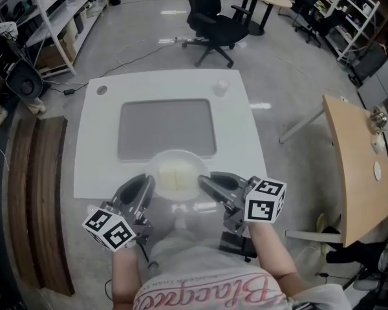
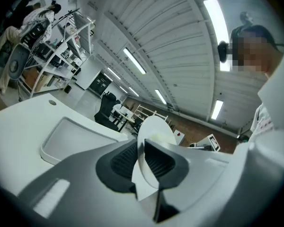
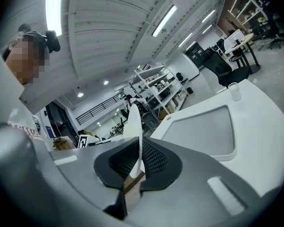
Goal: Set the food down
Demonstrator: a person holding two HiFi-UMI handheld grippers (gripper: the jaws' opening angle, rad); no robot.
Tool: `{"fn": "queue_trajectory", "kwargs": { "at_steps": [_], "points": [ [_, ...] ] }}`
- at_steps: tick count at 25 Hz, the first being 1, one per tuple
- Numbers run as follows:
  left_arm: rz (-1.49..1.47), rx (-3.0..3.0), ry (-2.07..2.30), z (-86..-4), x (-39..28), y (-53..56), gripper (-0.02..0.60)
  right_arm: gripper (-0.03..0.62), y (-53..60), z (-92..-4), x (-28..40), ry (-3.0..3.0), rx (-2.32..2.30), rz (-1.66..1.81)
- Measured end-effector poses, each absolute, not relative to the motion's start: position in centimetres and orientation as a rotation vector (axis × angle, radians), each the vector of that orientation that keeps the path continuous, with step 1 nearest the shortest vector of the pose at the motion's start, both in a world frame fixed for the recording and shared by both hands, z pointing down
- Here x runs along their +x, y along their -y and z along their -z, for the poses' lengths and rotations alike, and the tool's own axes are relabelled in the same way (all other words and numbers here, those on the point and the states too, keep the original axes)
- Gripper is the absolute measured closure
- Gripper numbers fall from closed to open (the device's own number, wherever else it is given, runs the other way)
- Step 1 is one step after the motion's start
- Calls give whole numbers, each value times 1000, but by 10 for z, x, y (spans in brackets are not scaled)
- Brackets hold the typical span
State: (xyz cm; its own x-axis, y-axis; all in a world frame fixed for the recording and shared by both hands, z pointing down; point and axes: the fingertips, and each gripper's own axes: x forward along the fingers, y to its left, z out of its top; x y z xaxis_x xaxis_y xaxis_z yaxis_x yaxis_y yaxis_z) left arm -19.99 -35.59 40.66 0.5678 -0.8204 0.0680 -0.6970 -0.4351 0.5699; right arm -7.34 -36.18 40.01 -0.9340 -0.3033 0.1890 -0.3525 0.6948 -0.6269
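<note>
The pale yellow food (image 1: pixel 173 175) lies in the middle of a white round plate (image 1: pixel 174 162), and I have that plate by its rim from both sides. My left gripper (image 1: pixel 147 185) is pinched down on the plate's left edge, its ribbed black pads pressed together with only the thin white rim between them. My right gripper (image 1: pixel 204 183) is clamped just as tightly on the right edge, its jaws all but meeting on the rim. The plate sits level between my two grippers, over the near part of a square white table (image 1: pixel 97 166). Its far edge overlaps the near border of a shallow grey rectangular tray (image 1: pixel 167 128) set in the middle of the tabletop. I cannot tell whether the plate's underside touches the table. Far across the table, near its far right corner, stands a small clear plastic cup (image 1: pixel 220 88), well apart from the plate. Beyond the table a black office chair (image 1: pixel 213 21) stands on the grey floor. To the right is a light wooden tabletop (image 1: pixel 359 173), and to the left a dark wooden bench (image 1: pixel 39 192).
</note>
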Motion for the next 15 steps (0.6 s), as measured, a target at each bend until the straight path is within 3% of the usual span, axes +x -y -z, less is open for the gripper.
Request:
{"fn": "queue_trajectory", "kwargs": {
  "at_steps": [15],
  "points": [
    [41,2058,1308,-472,-231,446,529,534,464,-468,-112,2561,830,-929]
  ]
}}
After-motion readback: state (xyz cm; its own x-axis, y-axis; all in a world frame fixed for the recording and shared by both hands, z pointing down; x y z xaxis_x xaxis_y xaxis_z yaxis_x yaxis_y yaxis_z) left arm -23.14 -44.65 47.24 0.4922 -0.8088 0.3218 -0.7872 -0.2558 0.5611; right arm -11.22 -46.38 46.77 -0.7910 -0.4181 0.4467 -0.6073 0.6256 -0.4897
